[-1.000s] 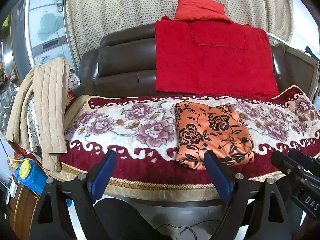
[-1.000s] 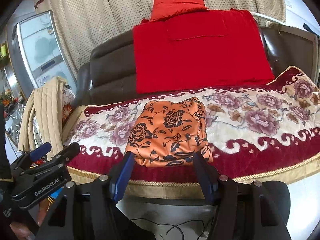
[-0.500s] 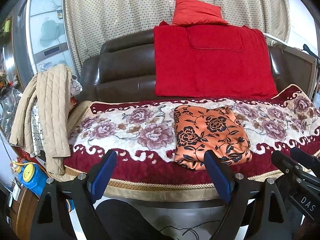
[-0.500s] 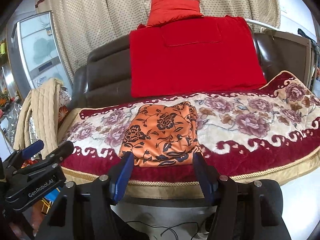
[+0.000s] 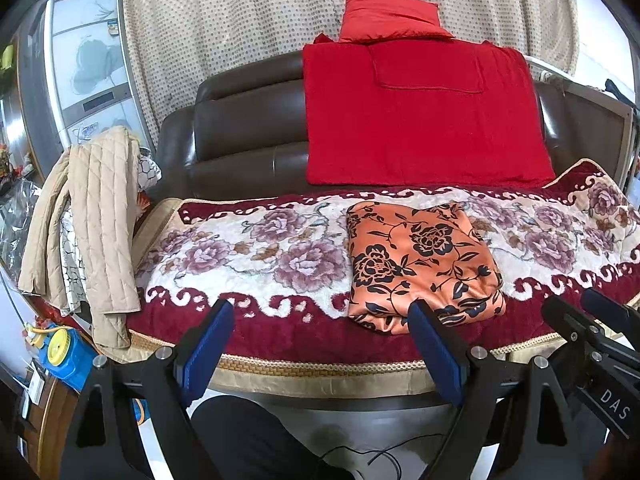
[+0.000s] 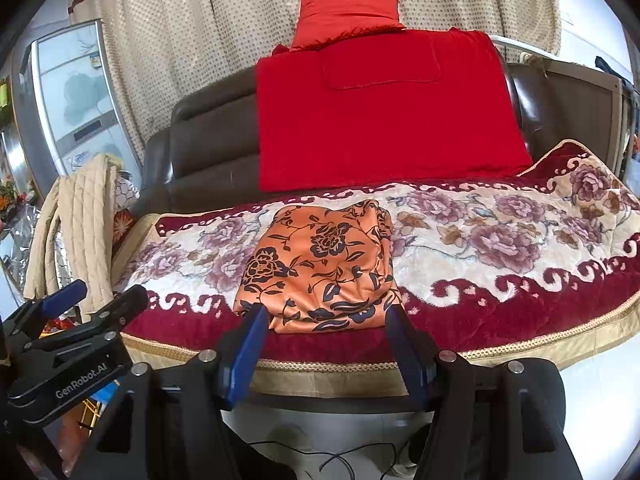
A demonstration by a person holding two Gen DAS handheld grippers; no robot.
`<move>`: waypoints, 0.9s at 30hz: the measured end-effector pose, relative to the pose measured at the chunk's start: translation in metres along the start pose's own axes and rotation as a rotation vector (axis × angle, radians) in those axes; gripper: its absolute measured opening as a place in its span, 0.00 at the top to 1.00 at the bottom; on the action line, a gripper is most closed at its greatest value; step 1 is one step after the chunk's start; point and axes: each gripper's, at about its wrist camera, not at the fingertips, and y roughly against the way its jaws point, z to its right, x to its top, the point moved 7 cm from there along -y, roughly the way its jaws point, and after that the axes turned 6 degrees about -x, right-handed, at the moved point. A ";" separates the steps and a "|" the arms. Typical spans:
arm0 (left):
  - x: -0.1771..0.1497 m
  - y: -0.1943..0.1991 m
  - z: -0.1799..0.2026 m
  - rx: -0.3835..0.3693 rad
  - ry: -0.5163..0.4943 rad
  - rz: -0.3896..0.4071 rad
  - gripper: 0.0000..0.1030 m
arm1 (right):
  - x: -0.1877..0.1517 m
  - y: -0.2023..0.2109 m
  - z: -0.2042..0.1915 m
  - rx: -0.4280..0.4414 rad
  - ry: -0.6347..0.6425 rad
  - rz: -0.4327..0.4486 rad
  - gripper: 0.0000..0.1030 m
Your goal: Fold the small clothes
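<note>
Both grippers off the seat, pulled clear of its front edge. Left gripper [image 5: 320, 328]: fingers spread wide, nothing between them. Right gripper [image 6: 324, 332]: fingers also spread, somewhat narrower, empty. Neither touches cloth.

Risks as I judge them: the orange floral garment [image 5: 420, 264] looks like slick satin lying on a plush floral blanket [image 5: 256, 256]. If I go back in for another fold, a one-sided pinch could drag the whole bundle toward the seat edge rather than lift a layer, and the stack could slide open. The near hem sits close to the blanket's dark red border at 6 o'clock; a careless nudge might tip it off the front.

Garment itself: folded into a compact, roughly rectangular packet, black rose print on orange. Right side looks bunched in the right wrist view, with layered edges showing at 3 o'clock; near edge slightly puffed, not crisp. It lies mid-seat, at about 1 o'clock from my left gripper, dead ahead of the right, below the red cushion [image 5: 420, 120].
</note>
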 end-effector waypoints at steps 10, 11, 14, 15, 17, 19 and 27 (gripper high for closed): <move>0.000 -0.002 -0.001 0.007 0.001 -0.005 0.14 | -0.002 -0.002 -0.002 -0.002 0.004 -0.006 0.37; 0.000 -0.002 -0.001 0.007 0.002 -0.007 0.14 | -0.002 -0.003 -0.002 -0.004 0.004 -0.008 0.37; 0.000 -0.003 -0.002 0.006 0.005 -0.013 0.14 | -0.003 -0.006 -0.001 -0.007 0.005 -0.014 0.37; 0.000 -0.003 -0.003 0.006 0.007 -0.015 0.14 | -0.004 -0.007 -0.001 -0.009 0.004 -0.015 0.37; -0.001 -0.004 -0.004 0.007 0.010 -0.018 0.14 | -0.004 -0.008 0.000 -0.011 0.000 -0.017 0.37; -0.001 -0.005 -0.004 0.009 0.011 -0.020 0.14 | -0.003 -0.008 0.001 -0.013 -0.002 -0.016 0.37; -0.001 -0.007 -0.005 0.013 0.014 -0.022 0.14 | -0.004 -0.008 -0.001 -0.014 0.002 -0.015 0.37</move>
